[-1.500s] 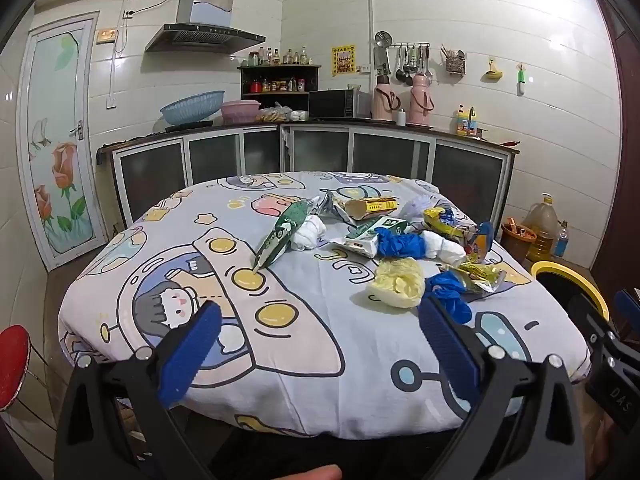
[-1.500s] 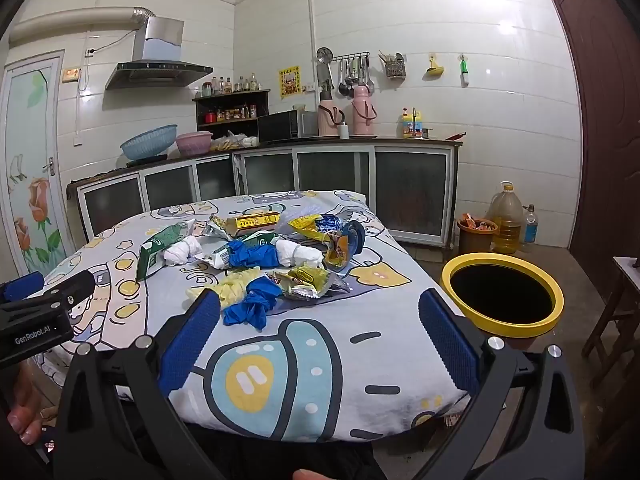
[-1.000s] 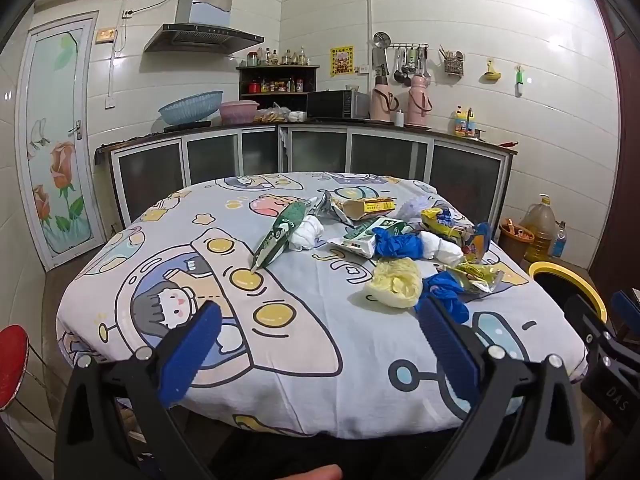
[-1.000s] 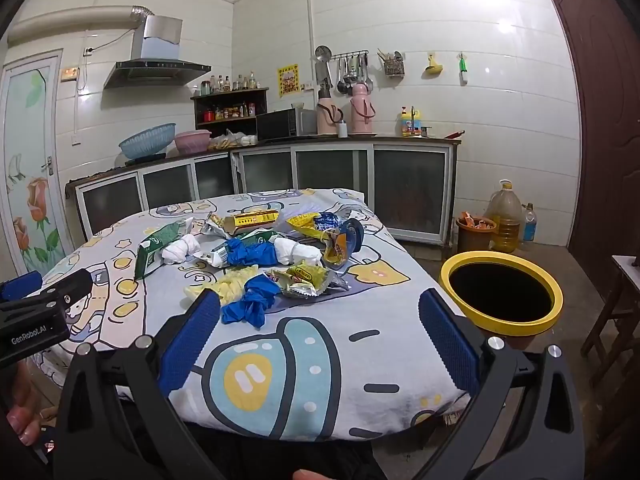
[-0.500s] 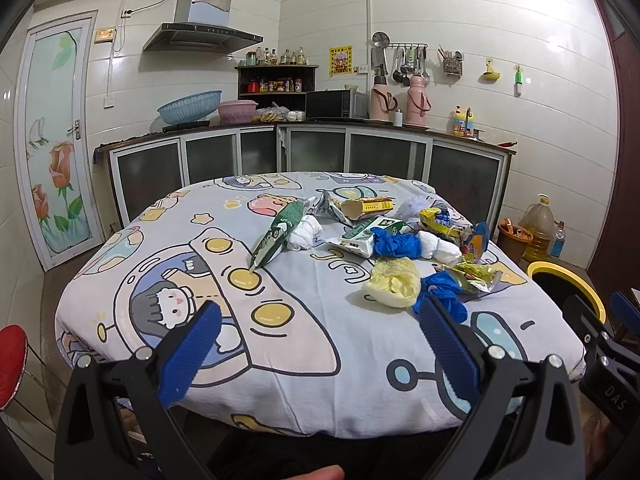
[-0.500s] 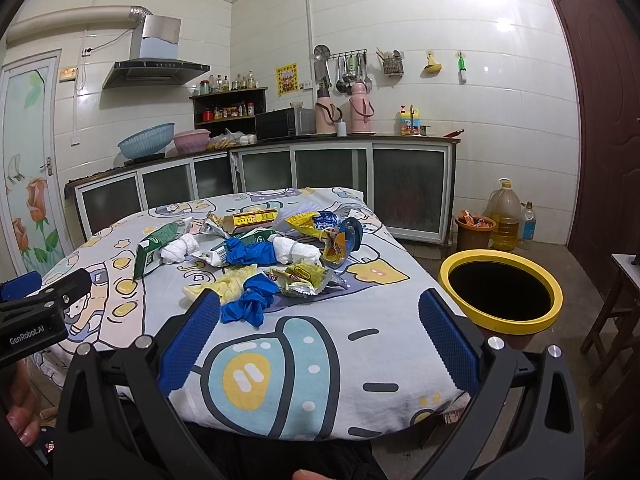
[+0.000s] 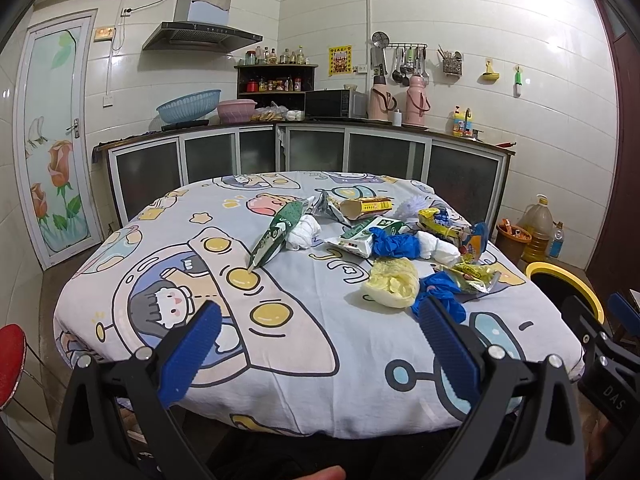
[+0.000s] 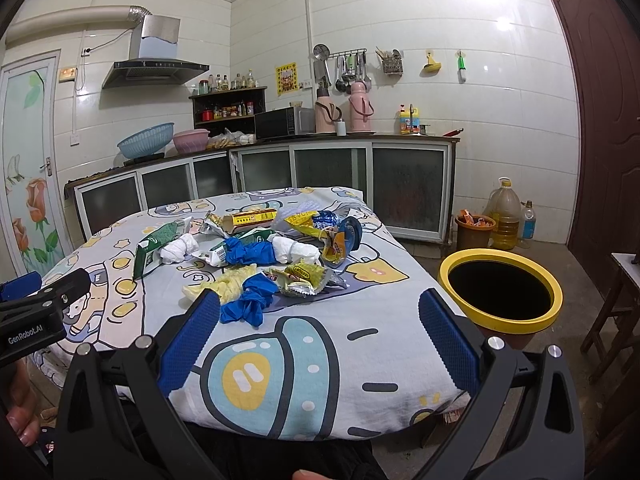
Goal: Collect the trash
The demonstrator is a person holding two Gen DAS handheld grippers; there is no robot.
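Waiting to start: all the trash is on the tabletop.
Both the left tool (image 7: pixel 320 344) and right tool (image 8: pixel 320 332) are wide apart and hold nothing. Just past them lies a blue glove (image 8: pixel 250 300), then the trash pile (image 8: pixel 260 248). The bin (image 8: pixel 500 290) beside the tabletop (image 8: pixel 360 340) looks empty.
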